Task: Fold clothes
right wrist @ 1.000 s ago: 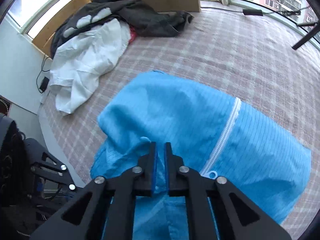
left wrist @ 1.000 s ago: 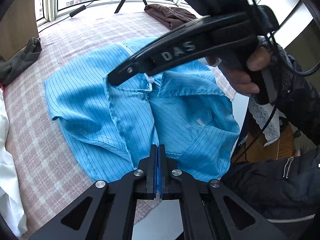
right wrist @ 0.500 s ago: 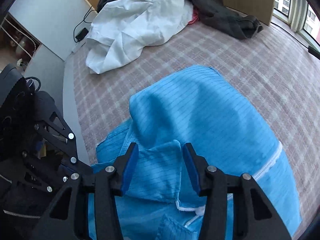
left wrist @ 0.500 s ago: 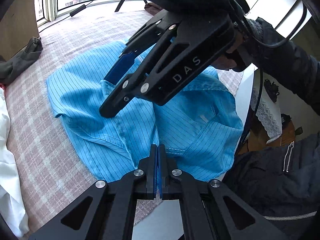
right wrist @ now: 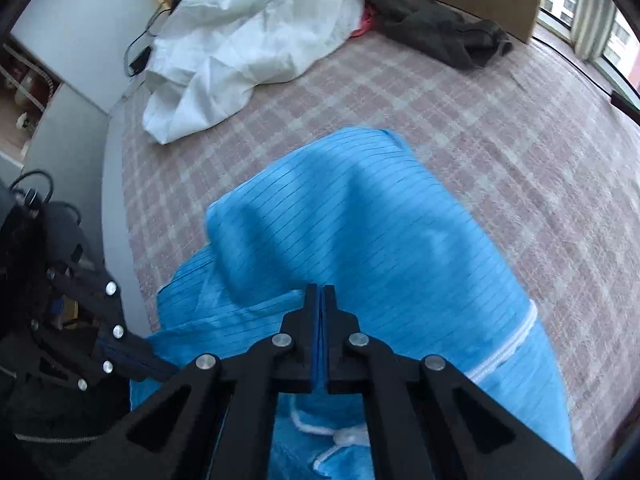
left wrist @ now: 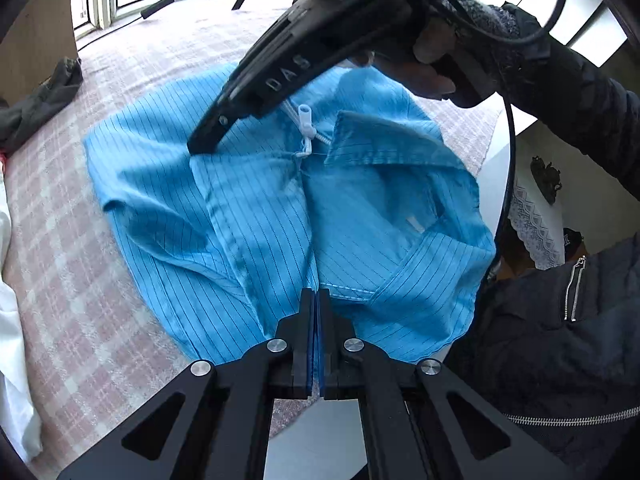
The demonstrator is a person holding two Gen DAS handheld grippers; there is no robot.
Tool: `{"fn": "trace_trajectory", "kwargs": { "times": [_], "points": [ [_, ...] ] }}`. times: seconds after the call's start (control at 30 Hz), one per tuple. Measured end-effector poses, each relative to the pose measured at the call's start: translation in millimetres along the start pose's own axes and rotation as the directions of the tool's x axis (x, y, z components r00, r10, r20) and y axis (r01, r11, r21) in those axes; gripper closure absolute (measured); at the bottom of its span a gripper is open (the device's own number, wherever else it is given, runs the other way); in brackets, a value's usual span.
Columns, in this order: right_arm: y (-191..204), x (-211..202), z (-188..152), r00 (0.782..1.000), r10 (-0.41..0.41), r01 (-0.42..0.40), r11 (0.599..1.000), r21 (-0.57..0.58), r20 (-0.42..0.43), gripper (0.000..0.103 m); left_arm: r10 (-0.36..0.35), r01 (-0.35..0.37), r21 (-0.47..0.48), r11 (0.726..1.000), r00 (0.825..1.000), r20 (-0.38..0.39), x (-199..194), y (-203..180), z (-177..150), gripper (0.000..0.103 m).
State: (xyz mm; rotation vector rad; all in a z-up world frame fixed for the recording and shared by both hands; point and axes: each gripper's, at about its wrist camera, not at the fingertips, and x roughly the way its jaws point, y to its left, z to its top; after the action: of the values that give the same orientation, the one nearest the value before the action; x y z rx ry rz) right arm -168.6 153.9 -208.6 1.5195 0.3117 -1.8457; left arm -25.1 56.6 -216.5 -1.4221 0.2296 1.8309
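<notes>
While the blue pinstriped zip-front garment [left wrist: 256, 216] is spread on the pink checked bedcover [right wrist: 500, 152], its near collar edge is pinched between the shut pads of the left gripper [left wrist: 317, 300]. Jaws of the right gripper [right wrist: 321, 294] have just been closing and are seen clamped on a fold of the same fabric beside the white zip [left wrist: 305, 120]

my right gripper [left wrist: 200, 148] hides the far part of the blue pinstriped zip shirt [left wrist: 256, 216]; whether cloth sits betw its tips i can't tell. crumpled white sheet [right wrist: 240, 40] cut off at top edge, dark grey garment [left wrist: 36, 100] at left edge. pink checked bedcover [right wrist: 540, 200] blurs w/ motion on the right.
</notes>
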Motion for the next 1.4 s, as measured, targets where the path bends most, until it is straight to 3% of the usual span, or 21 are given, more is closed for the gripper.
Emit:
{"fn": "trace_trajectory", "kwargs": {
  "times": [0.13,0.33,0.4,0.5,0.67,0.8,0.93,1.07,1.17,1.3,1.4],
  "points": [
    [2,-8,-2,0.999,-0.037,0.037,0.999,0.013,0.015,0.102,0.001,0.0,-0.045,0.999,1.0,0.019,-3,11,9,0.102],
    [11,-94,-29,0.978,-0.036,0.009,0.992,0.128,0.206,0.097,0.005,-0.004,-0.017,1.0,0.998,0.065,-36,9,17,0.102],
    [28,-112,-52,0.968,-0.113,0.084,0.987,0.137,0.222,0.096,0.004,-0.005,0.019,1.0,0.997,0.072,-45,4,21,0.102],
    [43,-117,-95,0.954,-0.205,0.172,0.972,0.16,0.22,0.086,-0.006,0.002,0.062,0.998,0.998,0.062,-34,-7,26,0.102],
    [20,-109,-147,0.953,-0.225,0.142,0.922,0.361,0.201,0.101,-0.08,0.082,0.137,0.987,0.997,-0.022,0,-46,54,0.102],
    [2,-94,-162,0.961,-0.156,0.052,0.912,0.407,0.227,0.101,-0.036,0.046,0.147,0.988,0.997,-0.065,31,-60,65,0.102],
    [-8,-75,-166,0.965,-0.085,-0.02,0.92,0.391,0.249,0.101,0.002,0.002,0.071,0.997,0.998,-0.059,48,-61,76,0.102],
    [-11,-55,-172,0.965,0.027,-0.127,0.92,0.371,0.262,0.101,0.018,-0.018,0.008,1.0,1.0,0.016,31,-69,84,0.102],
    [-7,-53,-177,0.949,0.094,-0.196,0.923,0.331,0.3,0.101,0.051,-0.051,0.005,0.999,0.998,0.035,23,-79,89,0.102],
    [-5,-61,-176,0.935,0.131,-0.231,0.93,0.286,0.329,0.101,0.085,-0.085,-0.002,0.996,0.996,0.027,23,-91,96,0.102],
    [-11,-46,-176,0.946,0.151,-0.232,0.933,0.277,0.286,0.101,0.058,-0.057,-0.03,0.998,0.996,0.062,15,-95,106,0.102]
  ]
}}
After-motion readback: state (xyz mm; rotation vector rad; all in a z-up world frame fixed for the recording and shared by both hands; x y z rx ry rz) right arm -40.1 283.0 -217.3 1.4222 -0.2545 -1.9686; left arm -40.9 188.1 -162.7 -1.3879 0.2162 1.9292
